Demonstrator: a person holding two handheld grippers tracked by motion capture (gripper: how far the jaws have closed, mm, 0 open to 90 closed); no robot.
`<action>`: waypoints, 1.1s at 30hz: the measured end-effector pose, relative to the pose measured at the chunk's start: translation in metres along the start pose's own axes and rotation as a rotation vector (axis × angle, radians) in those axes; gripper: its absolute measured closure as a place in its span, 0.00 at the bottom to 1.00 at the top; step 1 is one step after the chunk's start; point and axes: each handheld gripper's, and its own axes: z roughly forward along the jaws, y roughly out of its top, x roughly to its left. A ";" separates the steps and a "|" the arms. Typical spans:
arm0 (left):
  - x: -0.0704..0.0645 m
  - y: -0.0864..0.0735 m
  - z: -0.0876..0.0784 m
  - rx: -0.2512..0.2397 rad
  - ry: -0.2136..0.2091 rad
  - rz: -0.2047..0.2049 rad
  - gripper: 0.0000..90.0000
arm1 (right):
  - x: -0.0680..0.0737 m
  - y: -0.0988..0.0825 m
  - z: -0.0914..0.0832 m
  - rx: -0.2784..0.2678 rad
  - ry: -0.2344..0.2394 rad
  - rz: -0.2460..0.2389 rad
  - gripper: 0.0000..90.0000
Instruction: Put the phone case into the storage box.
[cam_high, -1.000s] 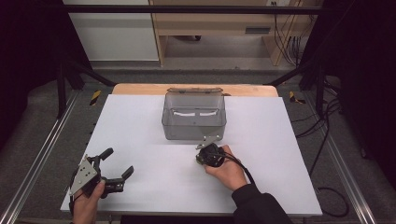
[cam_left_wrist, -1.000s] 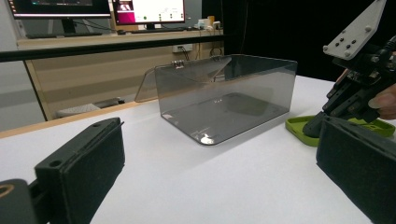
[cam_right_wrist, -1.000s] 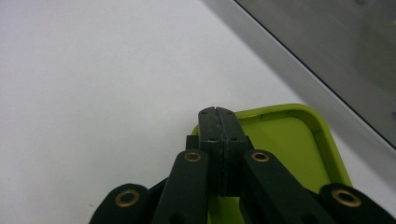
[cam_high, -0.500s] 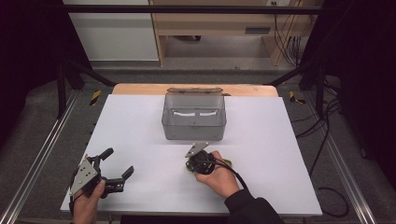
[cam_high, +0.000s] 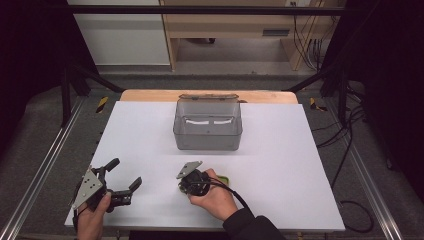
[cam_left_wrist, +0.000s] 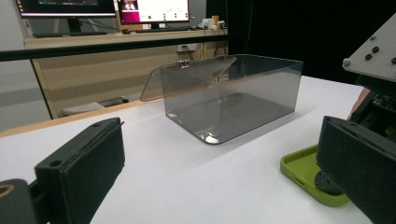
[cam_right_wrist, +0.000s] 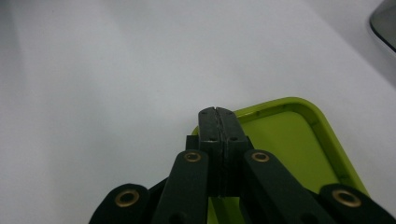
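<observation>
Right hand-held gripper (cam_high: 186, 181): has been sliding left across the surface (cam_high: 280, 165) since the earlier frames, dragging the green tray (cam_right_wrist: 299, 140) with it; jaws pressed together on the tray's near rim. Tray is lying flat, directly under and just right of this gripper, long axis running away from it, near the clear box (cam_high: 207, 125). Left hand-held gripper (cam_high: 122, 182): jaws wide, empty, farther off.

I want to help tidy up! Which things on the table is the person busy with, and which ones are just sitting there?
Busy with:
- green tray, lying flat on the table
- right gripper, jaws shut, over the tray's edge

Just sitting there:
- clear box with its lid open, farther back
- left gripper, jaws open, held over the white table
</observation>
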 end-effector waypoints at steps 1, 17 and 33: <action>0.000 0.000 0.000 0.000 0.000 0.000 0.01 | 0.001 0.001 0.001 -0.002 0.004 -0.006 1.00; 0.001 0.000 0.000 0.001 -0.002 -0.001 0.01 | 0.002 0.000 -0.002 -0.021 -0.003 -0.016 1.00; -0.001 -0.001 0.001 0.010 -0.004 0.007 0.01 | -0.018 -0.028 -0.046 -0.126 -0.043 0.044 0.99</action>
